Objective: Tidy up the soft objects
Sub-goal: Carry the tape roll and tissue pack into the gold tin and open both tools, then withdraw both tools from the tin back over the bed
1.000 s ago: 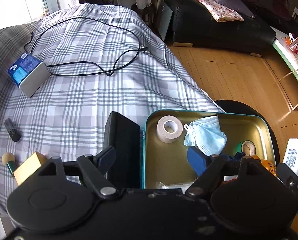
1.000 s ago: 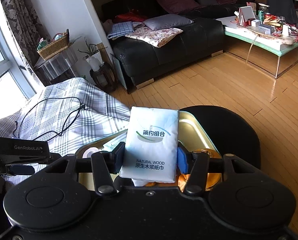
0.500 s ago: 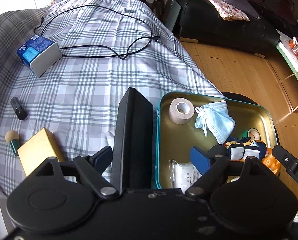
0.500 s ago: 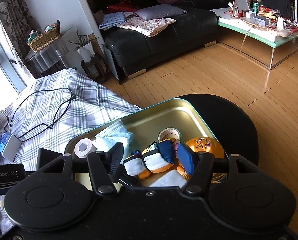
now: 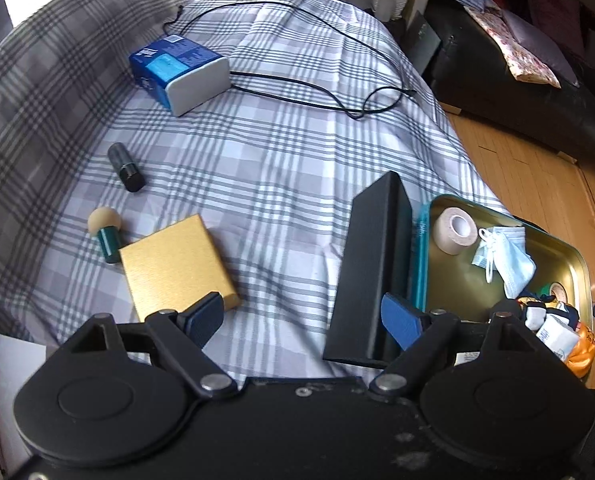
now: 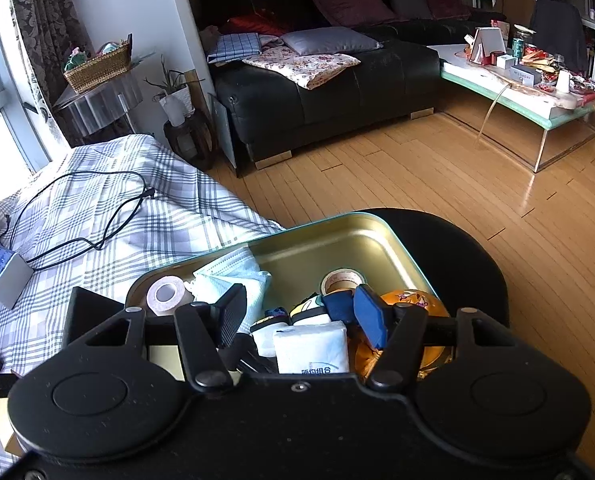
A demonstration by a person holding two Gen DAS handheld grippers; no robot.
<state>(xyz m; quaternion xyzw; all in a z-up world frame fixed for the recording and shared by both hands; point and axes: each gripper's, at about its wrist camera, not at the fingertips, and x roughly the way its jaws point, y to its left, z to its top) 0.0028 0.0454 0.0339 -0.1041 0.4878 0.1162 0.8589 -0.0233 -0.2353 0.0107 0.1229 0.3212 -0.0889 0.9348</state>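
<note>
The gold tin (image 6: 377, 236) holds a white tissue pack (image 6: 311, 346), a blue face mask (image 6: 233, 276), a beige tape roll (image 6: 163, 294), a second tape roll (image 6: 343, 280) and an orange soft toy (image 6: 413, 300). My right gripper (image 6: 301, 316) hovers open over the tin's near end. The white pack lies below and between its fingers, clear of both pads. My left gripper (image 5: 303, 316) is open over the plaid bedspread (image 5: 277, 168), empty, with the tin (image 5: 577, 256) to its right. A blue tissue pack (image 5: 177, 68) lies far back on the bed.
A black box (image 5: 373, 272) stands on edge against the tin's left wall. A gold box (image 5: 173, 264), a green-handled sponge (image 5: 105, 228), a black tube (image 5: 125, 168) and a black cable (image 5: 317, 92) lie on the bed. The tin rests on a black stool (image 6: 457, 248) over wooden floor.
My right gripper let go of the white tissue pack, which now lies in the tin, and its jaws widened. My left gripper swung left from the tin to over the bed and opened wider.
</note>
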